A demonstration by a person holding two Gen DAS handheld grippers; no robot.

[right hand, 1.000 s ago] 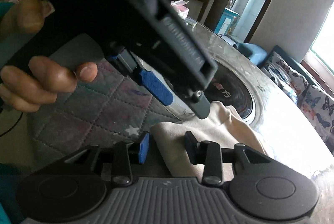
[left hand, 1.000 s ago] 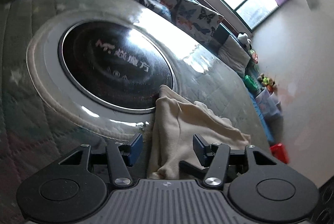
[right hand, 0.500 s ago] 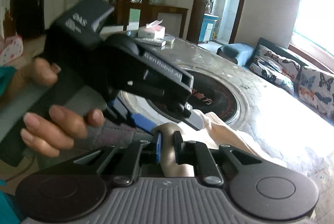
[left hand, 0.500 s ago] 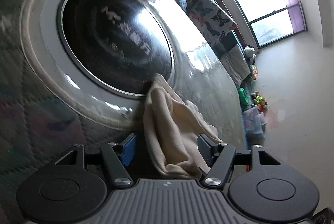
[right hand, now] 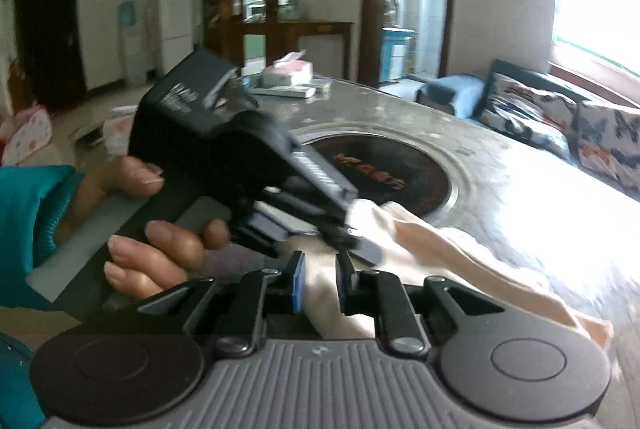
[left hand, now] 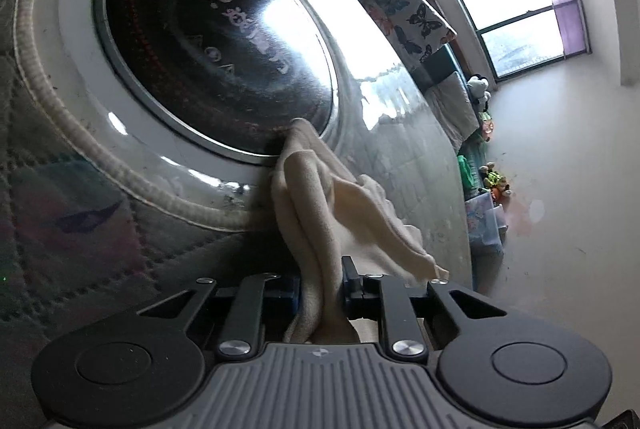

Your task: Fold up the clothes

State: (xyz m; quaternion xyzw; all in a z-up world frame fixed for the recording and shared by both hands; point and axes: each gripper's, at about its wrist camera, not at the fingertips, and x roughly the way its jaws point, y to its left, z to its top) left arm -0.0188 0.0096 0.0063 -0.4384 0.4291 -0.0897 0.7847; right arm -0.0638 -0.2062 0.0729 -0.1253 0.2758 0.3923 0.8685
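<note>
Two grippers, left gripper [left hand: 320,283] and right gripper [right hand: 319,281], pinch one cream cloth [left hand: 320,205]

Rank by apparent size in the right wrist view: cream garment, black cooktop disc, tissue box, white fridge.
1. Cream garment
2. Black cooktop disc, partly hidden by the left claw
3. White fridge and tissue box: similar, and distance makes them unsure.

Cloth's [left hand: 320,225] near end behind tongs [left hand: 320,287]
</note>
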